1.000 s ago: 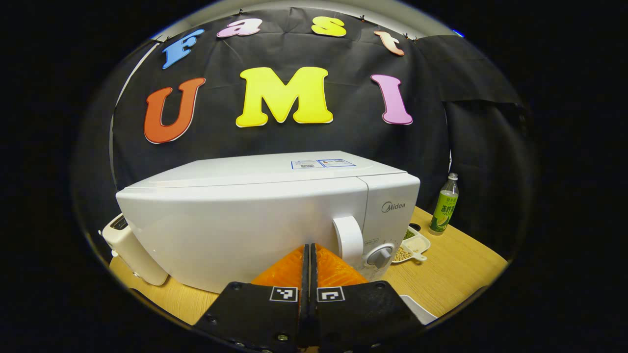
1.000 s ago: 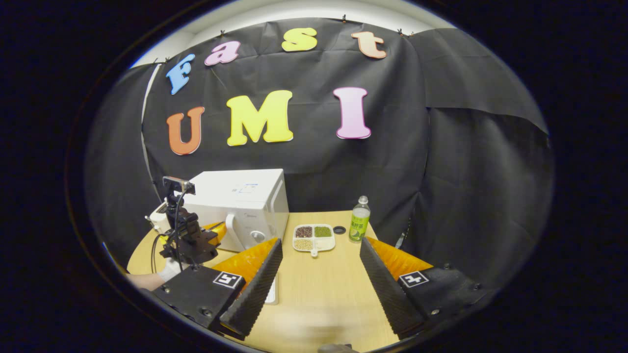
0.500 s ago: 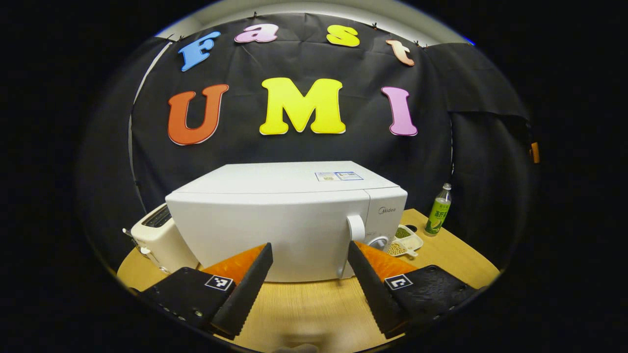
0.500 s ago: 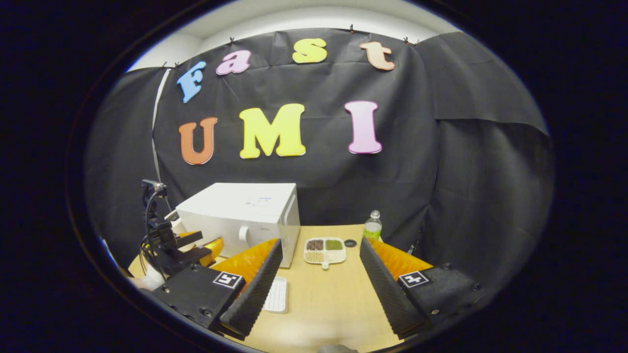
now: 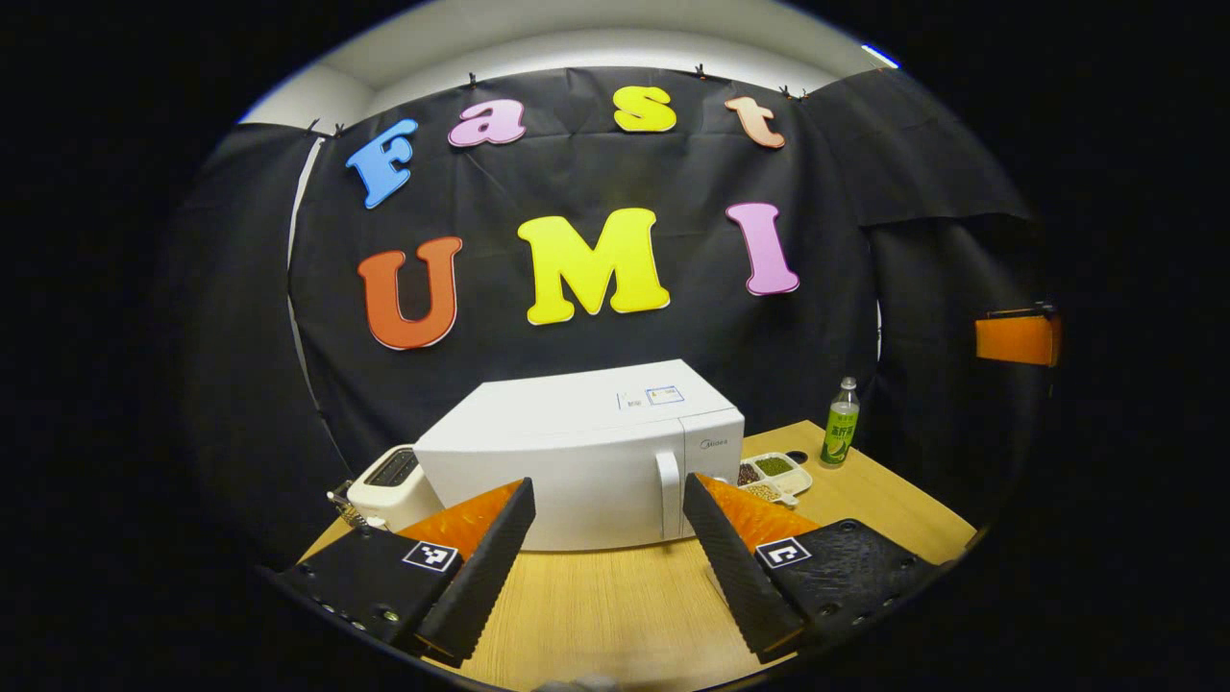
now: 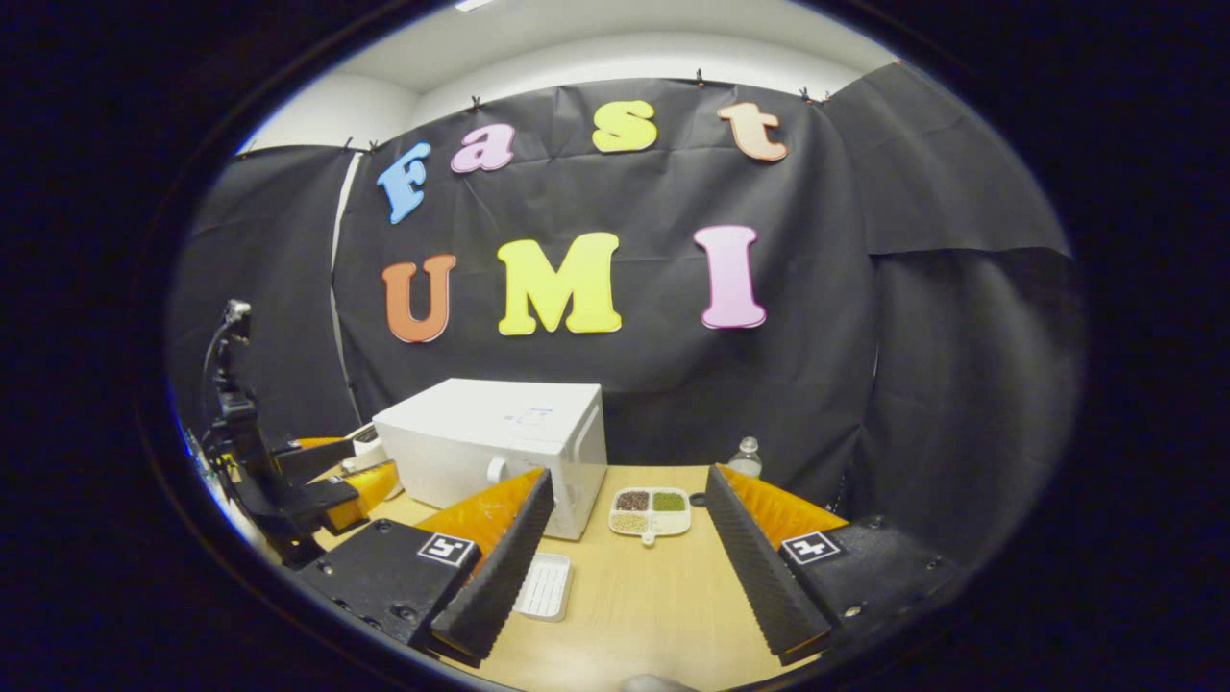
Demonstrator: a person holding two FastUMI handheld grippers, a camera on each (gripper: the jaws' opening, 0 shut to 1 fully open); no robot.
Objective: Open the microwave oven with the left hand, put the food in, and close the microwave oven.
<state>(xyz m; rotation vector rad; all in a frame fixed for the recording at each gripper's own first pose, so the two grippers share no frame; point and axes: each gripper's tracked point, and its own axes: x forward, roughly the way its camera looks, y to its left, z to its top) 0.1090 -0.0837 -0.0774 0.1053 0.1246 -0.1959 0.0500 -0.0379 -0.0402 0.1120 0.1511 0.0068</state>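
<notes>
Door shut on the white microwave [image 5: 586, 461] at the table's [image 5: 615, 596] far left, divided food tray [image 6: 651, 510] just right of it. Left gripper [image 5: 607, 524] gapes wide, empty; right gripper [image 6: 627, 519] likewise wide, holding nothing.

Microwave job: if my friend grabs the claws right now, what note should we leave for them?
Left claw: open, empty, facing the microwave door, not touching.
Right claw: open, empty, over the table.
Door shut. Dish of beans sits on the table right of the microwave.
Done: cannot tell; the inside is hidden.
To do: likely check inside; if empty, open by the handle, load food, close.
</notes>
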